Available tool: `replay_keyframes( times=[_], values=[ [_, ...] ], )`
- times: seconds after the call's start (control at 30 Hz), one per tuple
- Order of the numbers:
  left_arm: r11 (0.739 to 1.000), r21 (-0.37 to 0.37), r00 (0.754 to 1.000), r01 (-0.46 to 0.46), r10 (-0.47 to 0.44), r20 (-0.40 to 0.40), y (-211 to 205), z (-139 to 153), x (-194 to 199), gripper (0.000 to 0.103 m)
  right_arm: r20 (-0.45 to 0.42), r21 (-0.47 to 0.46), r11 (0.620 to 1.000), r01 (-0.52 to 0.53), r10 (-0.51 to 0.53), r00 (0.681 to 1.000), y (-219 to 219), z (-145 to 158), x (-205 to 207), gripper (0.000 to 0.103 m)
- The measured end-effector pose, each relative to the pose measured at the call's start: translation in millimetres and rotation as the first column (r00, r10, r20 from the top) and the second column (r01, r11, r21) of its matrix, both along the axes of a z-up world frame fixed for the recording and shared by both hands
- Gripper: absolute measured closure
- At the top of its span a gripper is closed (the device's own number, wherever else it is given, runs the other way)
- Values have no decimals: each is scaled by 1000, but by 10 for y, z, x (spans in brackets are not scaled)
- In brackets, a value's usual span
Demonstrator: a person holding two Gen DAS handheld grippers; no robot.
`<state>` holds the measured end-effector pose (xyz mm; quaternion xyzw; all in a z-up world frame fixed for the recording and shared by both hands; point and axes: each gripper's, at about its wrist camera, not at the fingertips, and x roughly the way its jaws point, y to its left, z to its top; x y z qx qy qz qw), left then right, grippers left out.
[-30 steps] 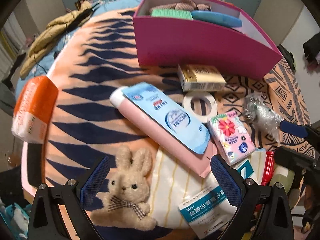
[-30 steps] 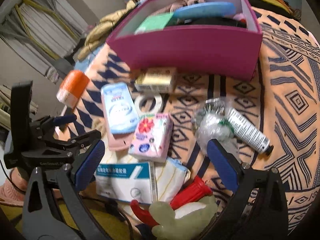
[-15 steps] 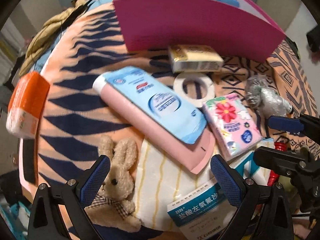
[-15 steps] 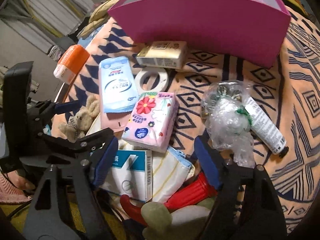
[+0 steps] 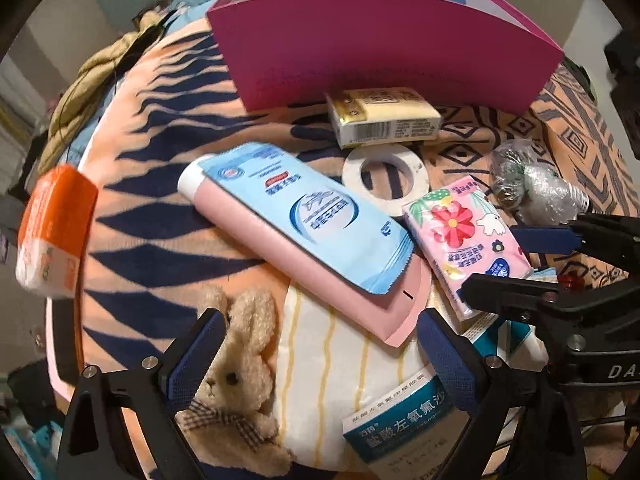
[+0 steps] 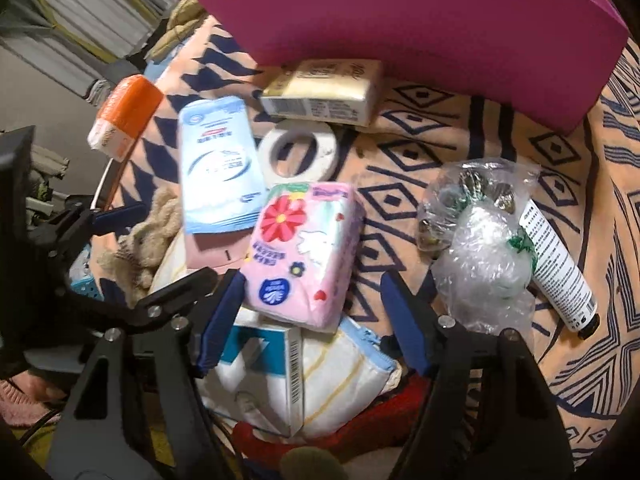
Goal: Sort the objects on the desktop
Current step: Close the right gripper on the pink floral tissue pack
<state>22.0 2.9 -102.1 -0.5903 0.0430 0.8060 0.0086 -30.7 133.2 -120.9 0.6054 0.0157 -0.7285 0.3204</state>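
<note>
A pink flowered tissue pack [image 6: 304, 256] lies on the patterned cloth, its near end resting on a medicine box [image 6: 260, 364]. My right gripper [image 6: 312, 320] straddles that near end. Its jaws are closing with the pack between them, and a gap still shows at the right pad [image 6: 400, 320]. In the left wrist view the same pack [image 5: 460, 232] sits between the right gripper's [image 5: 516, 268] fingers. My left gripper [image 5: 320, 356] stands open over a striped pouch [image 5: 332, 352], beside a plush rabbit [image 5: 236, 380]. A magenta box [image 5: 380, 48] stands behind.
A pink tube [image 5: 304, 280] under a blue sachet [image 5: 312, 216], a tape ring [image 5: 386, 180] and a cream carton [image 5: 384, 116] lie before the box. An orange pack [image 5: 56, 224] sits at the left edge. A crinkled plastic bag [image 6: 480, 248] and white tube [image 6: 556, 264] lie right.
The right gripper has come down over the tissue pack and its jaws have narrowed around it. The left gripper has shifted slightly closer to the pouch and rabbit, still open.
</note>
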Motion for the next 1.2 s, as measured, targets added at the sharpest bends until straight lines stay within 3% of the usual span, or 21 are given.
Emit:
replay_keyframes(
  times=[0.2,0.47,0.6,0.63,0.9,1.2],
  values=[
    [999,16,999,33,-32,-28,-80,91,36,5,-38,-1,1000,21,-21,999,-13,84,45,35],
    [996,-21,994,91,-92,-61,-258,87,-6,5,-54,46,999,23,-20,998,-120,47,64,32],
    [995,53,995,81,-78,-63,-340,137,-77,5,-76,126,992,8,1,997,-158,-49,106,35],
    [994,74,995,83,-78,-64,-341,147,-95,5,-74,125,992,9,0,997,-147,-62,111,44],
    [963,212,986,166,-154,-71,-76,180,-265,5,-100,112,991,70,-59,993,56,-6,42,44],
    [904,373,976,208,-215,-25,191,95,-479,5,-86,40,994,103,-99,991,258,20,47,45]
  ],
)
